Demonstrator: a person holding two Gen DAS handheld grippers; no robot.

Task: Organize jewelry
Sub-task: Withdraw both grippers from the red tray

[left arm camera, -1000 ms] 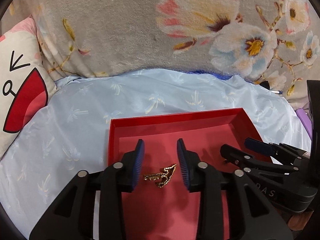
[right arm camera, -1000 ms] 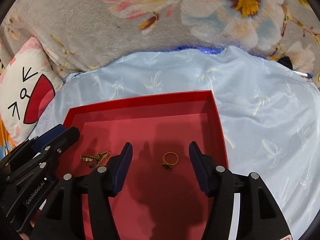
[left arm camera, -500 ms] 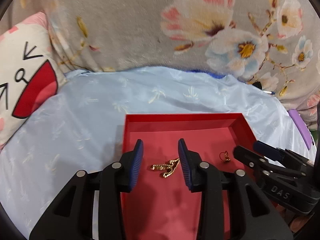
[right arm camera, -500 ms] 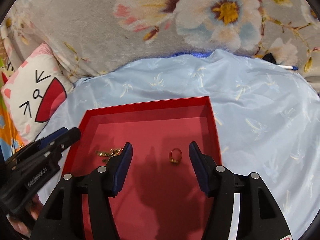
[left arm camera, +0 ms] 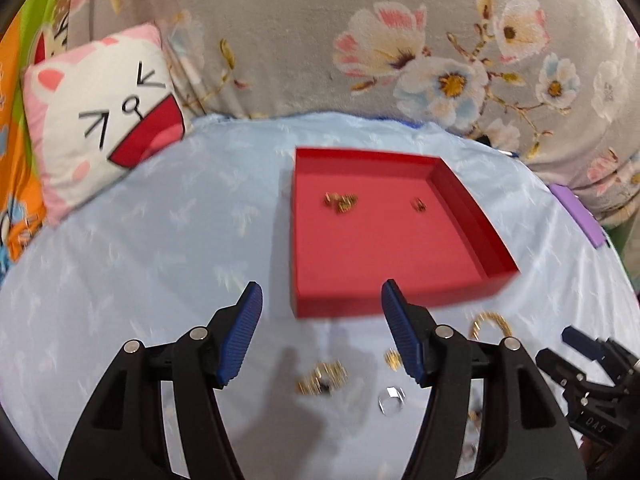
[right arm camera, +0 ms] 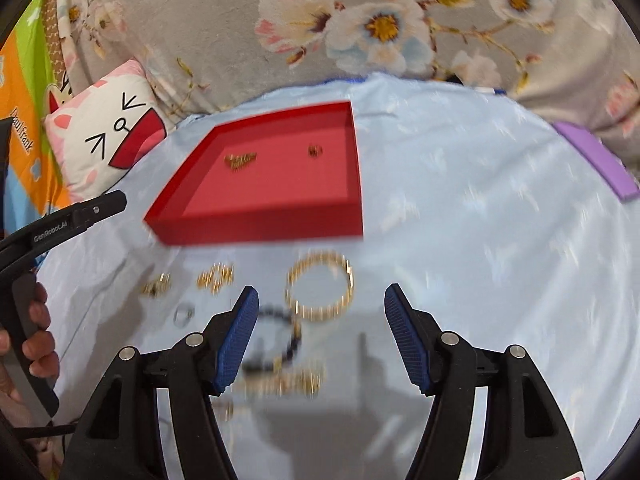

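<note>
Two wrist views look down on a pale blue cloth (left arm camera: 168, 240) spread over a bed, with a grey floral blanket (left arm camera: 280, 32) behind it and a cat-face pillow (left arm camera: 100, 116) at the upper left.

In the left wrist view, the left gripper (left arm camera: 322, 328) fills the bottom of the frame. Its blue-padded jaws are opening and grasp nothing; only bare cloth lies between them. A red tray (left arm camera: 472, 208) sits at centre right. Inside it are a gold chain (left arm camera: 340, 201) and, to its right, a small gold ring (left arm camera: 419, 204). On the cloth below the tray, blurred, lie loose gold pieces (left arm camera: 320, 378) and a silver ring (left arm camera: 391, 405). The right gripper (left arm camera: 576, 354) shows at the lower right edge.

In the right wrist view, the right gripper (right arm camera: 321, 332) is at the bottom, its jaws opening and empty. A gold bangle (right arm camera: 320, 286) lies on the cloth just above the gap between them, with a dark bead string (right arm camera: 288, 344) beside the left jaw. More gold pieces (right arm camera: 216, 276) lie to the left. The tray sits above them at upper centre. A hand (right arm camera: 38, 344) grips the left gripper's handle at the left edge. A purple object (right arm camera: 596, 160) lies at the right.
</note>
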